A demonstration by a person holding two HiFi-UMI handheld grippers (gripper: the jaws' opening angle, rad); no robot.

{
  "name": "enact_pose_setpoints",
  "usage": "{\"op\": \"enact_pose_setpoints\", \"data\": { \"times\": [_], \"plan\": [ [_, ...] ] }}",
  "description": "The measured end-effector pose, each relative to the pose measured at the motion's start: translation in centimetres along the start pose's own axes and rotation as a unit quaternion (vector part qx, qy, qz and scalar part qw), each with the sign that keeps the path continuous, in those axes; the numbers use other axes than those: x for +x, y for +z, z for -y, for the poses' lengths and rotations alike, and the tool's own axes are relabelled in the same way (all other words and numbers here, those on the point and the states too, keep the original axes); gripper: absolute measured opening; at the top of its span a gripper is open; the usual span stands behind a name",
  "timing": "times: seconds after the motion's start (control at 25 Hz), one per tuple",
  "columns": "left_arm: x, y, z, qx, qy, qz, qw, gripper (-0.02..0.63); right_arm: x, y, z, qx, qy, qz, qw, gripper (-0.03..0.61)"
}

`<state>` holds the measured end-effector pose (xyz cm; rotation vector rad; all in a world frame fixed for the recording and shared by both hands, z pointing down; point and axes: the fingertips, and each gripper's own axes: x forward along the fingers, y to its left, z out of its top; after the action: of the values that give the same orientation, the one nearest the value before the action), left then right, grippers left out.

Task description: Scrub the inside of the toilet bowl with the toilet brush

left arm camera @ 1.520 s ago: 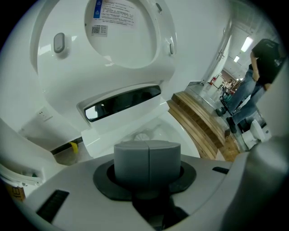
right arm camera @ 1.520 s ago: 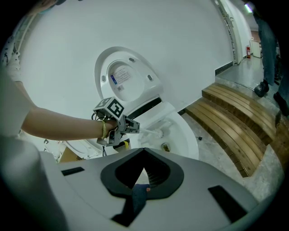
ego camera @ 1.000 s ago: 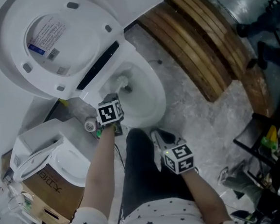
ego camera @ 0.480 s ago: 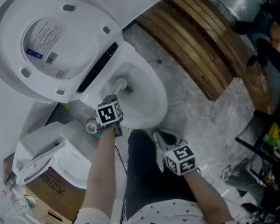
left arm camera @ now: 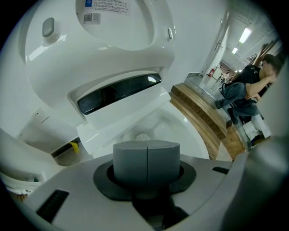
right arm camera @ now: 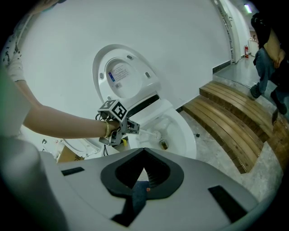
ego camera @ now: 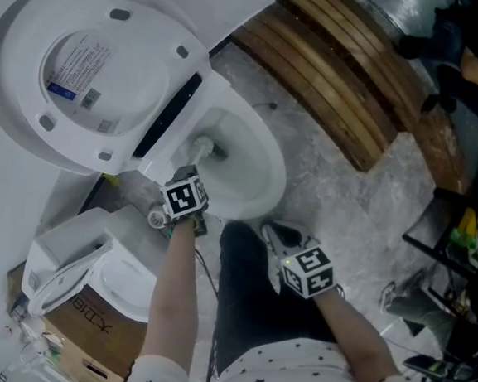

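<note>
Though largely hidden behind them, toilet brush point(left arm camera: 143, 136) in clenched jaws of left gripper point(left arm camera: 146, 151); right gripper point(right arm camera: 144, 173) jaws released, empty.

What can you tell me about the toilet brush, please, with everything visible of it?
The brush looks like white plastic: a slim, straight handle ending in a rounded, pale bristle head. The left gripper has its tongs shut on the handle's near end and holds it tilted down into the bowl. The head sits low by the bowl's back wall. Whether the bristles press on the porcelain is too small to tell.
</note>
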<state>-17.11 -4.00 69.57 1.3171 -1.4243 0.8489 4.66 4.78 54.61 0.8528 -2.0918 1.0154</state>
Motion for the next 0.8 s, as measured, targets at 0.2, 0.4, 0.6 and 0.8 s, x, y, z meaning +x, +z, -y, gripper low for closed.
{"op": "enact_pose_setpoints", "data": {
  "times": [0.2, 0.4, 0.6, 0.8],
  "plan": [
    [-0.4, -0.3, -0.6, 0.010, 0.009, 0.010, 0.9999, 0.153, -0.1, 0.0, -0.2, -0.003, 0.002, -0.001, 1.000, 0.006],
    [-0.9, -1.8, -1.8, 0.010, 0.025, 0.002, 0.9996, 0.153, 0.0, 0.3, -0.5, -0.005, 0.004, 0.001, 1.000, 0.006],
    [-1.1, -3.3, -1.3, -0.002, 0.016, -0.009, 0.9998, 0.153, -0.4, 0.4, -0.6, -0.008, 0.005, 0.003, 1.000, 0.006],
    [-1.4, -3.6, -0.9, 0.004, 0.017, -0.007, 0.9998, 0.153, -0.6, 0.6, -0.7, -0.010, 0.006, 0.005, 1.000, 0.006]
  ]
}}
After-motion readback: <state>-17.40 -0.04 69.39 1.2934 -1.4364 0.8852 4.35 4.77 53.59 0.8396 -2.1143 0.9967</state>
